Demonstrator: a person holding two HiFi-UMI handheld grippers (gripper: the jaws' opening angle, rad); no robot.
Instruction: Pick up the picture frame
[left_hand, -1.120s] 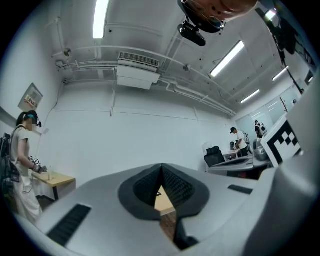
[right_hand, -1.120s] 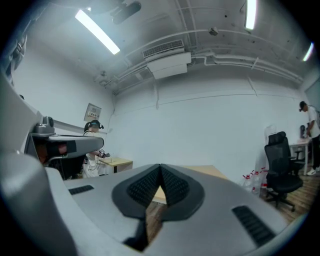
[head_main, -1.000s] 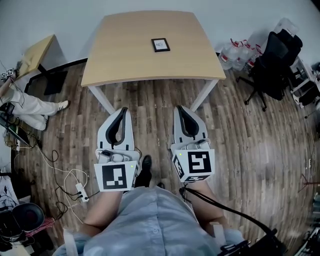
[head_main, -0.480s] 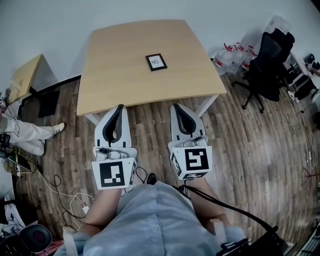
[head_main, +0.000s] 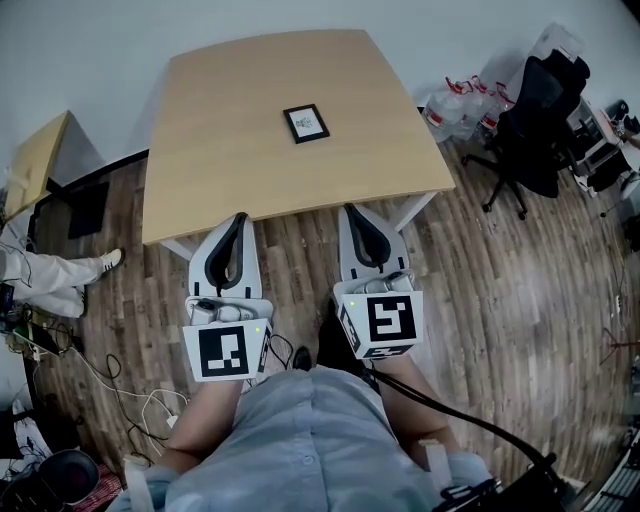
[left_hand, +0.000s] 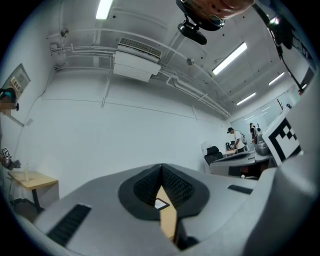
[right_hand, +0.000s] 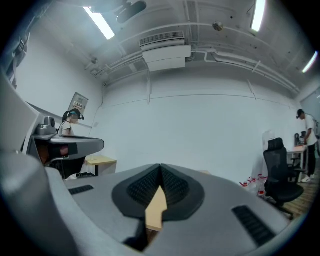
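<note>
A small black picture frame (head_main: 306, 123) lies flat near the middle of the light wooden table (head_main: 210, 150). Both grippers are held level side by side at the table's near edge, well short of the frame. My left gripper (head_main: 238, 217) is shut and holds nothing. My right gripper (head_main: 352, 210) is also shut and empty. In the left gripper view the frame (left_hand: 161, 203) shows as a small dark rectangle on the table (left_hand: 170, 222), below the meeting tips of the gripper (left_hand: 161, 166). The right gripper view shows only a strip of table (right_hand: 157, 207) below its tips (right_hand: 160, 166).
A black office chair (head_main: 540, 110) and plastic bags (head_main: 462, 100) stand right of the table. A smaller desk (head_main: 35, 160) and a seated person's legs (head_main: 50, 268) are at the left. Cables and a power strip (head_main: 125, 400) lie on the wooden floor.
Both grippers have moved forward together, from over the floor up to the table's near edge. The frame now lies closer to them. Their jaws stayed shut.
</note>
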